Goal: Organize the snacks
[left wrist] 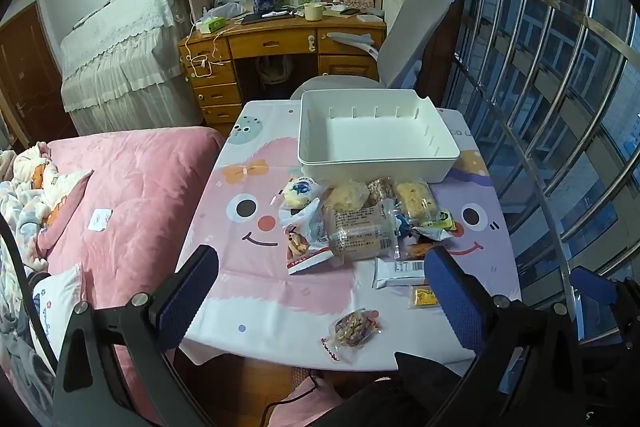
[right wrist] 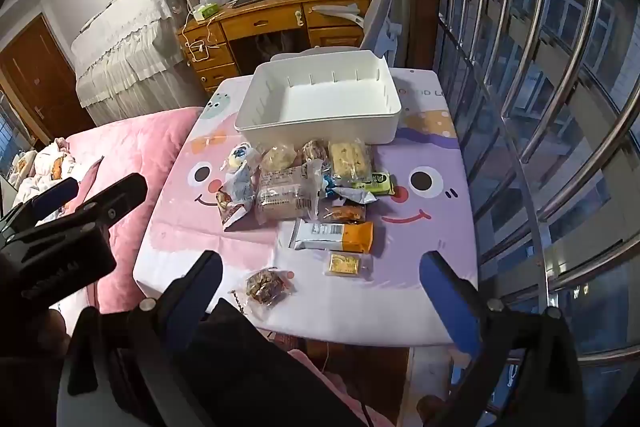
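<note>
Snacks [left wrist: 360, 223] lie heaped mid-worktop [right wrist: 432, 307], just near of the empty bin [left wrist: 376, 163]. My left gripper [left wrist: 320, 291] and right gripper [right wrist: 320, 291] hover wide, holding nothing. Risk: slick overlapping wrappers may slip or drag neighbours; the nutty pack [right wrist: 266, 286] could be knocked off the near edge.
</note>
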Action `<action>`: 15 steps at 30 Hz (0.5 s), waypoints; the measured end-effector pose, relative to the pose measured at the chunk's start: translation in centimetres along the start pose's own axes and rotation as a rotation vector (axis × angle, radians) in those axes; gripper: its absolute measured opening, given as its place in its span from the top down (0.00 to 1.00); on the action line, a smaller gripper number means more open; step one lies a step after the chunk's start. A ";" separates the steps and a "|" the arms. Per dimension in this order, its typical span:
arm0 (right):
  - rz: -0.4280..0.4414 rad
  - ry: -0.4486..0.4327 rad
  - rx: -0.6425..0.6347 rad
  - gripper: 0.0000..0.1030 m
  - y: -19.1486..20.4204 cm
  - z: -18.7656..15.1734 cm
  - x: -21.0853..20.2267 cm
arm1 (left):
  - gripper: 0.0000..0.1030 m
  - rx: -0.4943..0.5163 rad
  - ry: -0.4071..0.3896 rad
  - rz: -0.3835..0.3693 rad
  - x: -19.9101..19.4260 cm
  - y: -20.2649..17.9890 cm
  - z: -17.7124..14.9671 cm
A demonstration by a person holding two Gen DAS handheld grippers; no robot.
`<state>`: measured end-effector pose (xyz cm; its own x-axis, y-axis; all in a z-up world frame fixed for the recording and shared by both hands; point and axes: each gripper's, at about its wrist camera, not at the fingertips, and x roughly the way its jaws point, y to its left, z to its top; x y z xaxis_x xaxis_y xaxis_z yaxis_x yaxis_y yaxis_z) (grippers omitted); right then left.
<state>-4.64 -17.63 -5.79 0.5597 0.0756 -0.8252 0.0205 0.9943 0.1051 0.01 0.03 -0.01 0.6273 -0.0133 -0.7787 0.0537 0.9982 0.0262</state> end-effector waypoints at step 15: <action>-0.002 0.002 0.001 0.03 -0.1 -0.3 -0.2 | 0.01 -0.012 0.014 0.004 -0.1 0.3 -0.1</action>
<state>-5.05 -17.69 -5.77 0.5584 0.0741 -0.8263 0.0226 0.9943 0.1044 -0.12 0.29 -0.05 0.6165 -0.0084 -0.7873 0.0414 0.9989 0.0218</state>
